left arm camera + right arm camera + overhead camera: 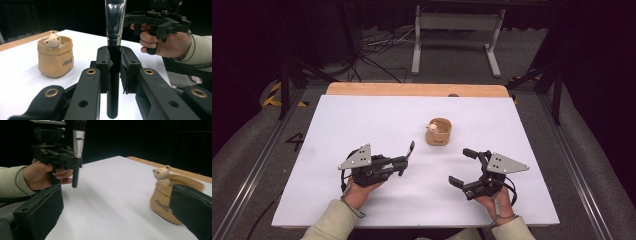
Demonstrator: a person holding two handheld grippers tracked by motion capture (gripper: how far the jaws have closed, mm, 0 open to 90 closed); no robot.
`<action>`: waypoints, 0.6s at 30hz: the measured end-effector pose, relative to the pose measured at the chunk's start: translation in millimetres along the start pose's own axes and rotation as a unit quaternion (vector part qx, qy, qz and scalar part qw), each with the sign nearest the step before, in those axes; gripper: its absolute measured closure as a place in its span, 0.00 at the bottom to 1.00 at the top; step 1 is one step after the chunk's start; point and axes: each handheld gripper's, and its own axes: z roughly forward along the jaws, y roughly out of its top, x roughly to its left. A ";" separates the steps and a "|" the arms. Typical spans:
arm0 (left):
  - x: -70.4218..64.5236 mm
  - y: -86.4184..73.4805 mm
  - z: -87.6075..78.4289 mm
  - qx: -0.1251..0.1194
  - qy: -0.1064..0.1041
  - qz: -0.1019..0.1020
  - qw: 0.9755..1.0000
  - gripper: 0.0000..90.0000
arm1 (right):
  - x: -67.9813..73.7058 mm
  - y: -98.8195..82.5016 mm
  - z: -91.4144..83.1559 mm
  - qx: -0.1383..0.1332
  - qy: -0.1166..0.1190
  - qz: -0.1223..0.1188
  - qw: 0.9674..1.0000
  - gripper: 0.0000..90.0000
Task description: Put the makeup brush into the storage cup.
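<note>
The left gripper [114,62], clamped on a brush handle [113,95], should probably lower it upright into the pot [55,60] while the right gripper [468,167], jaws wide, steadies that pot.

Bright, even light from above on white table [377,125]; surroundings near black. Soft short shadows under both grippers in high view. High view soft, low in detail, slight blockiness. Left gripper view: glare streaks on brush [115,22] ferrule; near links at bottom out of focus; pot [55,56] fairly sharp. Right gripper view: overall soft, pot [163,197] and near pads [42,215] blurred; faint shadow beneath brush handle.
</note>
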 end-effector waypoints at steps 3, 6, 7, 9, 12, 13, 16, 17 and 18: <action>-1.7 0.2 3.8 0.001 -0.003 0.005 1.000 0.88 | 3.7 3.3 4.5 -0.001 0.011 -0.003 1.000 0.00; -3.6 -0.9 8.3 0.000 -0.007 0.005 1.000 0.88 | 9.1 8.9 11.9 -0.007 0.028 -0.007 1.000 0.00; -4.0 -1.6 9.4 0.000 -0.009 0.005 1.000 0.88 | 10.1 9.9 13.7 -0.008 0.029 -0.006 1.000 0.00; -4.2 -2.5 10.3 0.003 -0.010 0.006 1.000 0.88 | 12.5 12.1 18.1 -0.007 0.027 -0.011 1.000 0.01; -5.4 -4.1 12.3 0.003 -0.013 0.005 1.000 0.88 | 14.5 14.5 24.4 -0.019 0.035 -0.010 0.999 0.05; -5.8 -4.4 12.8 0.004 -0.016 0.005 1.000 0.88 | 15.2 15.7 26.6 -0.022 0.037 -0.008 0.999 0.07; -7.1 -5.0 14.6 0.003 -0.020 0.008 1.000 0.88 | 17.6 19.3 32.1 -0.026 0.047 -0.009 0.999 0.09; -7.6 -5.1 15.2 0.004 -0.021 0.011 1.000 0.88 | 19.1 20.6 34.3 -0.027 0.048 -0.011 0.998 0.10; -8.5 -5.5 16.4 0.003 -0.023 0.010 1.000 0.88 | 20.2 21.7 36.6 -0.027 0.051 -0.012 0.998 0.12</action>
